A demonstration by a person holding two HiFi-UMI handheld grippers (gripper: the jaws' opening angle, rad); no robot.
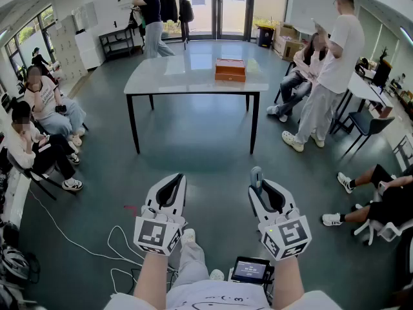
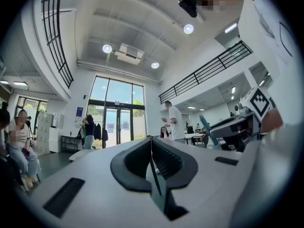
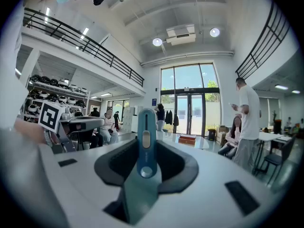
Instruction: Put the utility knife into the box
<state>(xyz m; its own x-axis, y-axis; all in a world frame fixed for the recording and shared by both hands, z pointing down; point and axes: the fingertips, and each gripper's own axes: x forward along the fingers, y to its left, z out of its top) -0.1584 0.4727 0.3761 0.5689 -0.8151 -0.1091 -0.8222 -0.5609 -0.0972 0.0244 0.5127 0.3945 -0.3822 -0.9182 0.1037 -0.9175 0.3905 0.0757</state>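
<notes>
- Right gripper [image 1: 266,190], lower right of the head view, is pinching the blue utility knife [image 3: 146,144] between its pads, and a good bit of the handle pokes out past the tips.
- Left gripper [image 1: 169,185] has its fingers pressed together on nothing.
- Orange box [image 1: 230,70] sits on the white table [image 1: 168,76], upper centre, well apart from both grippers. The lid looks shut, but it's too far off to be sure.
- Risk: it's a narrow pinch on a long handle, so a jolt on the way over could make the knife pivot or slip out. The white cable [image 1: 77,241] on the floor, lower left, could snag a foot.
</notes>
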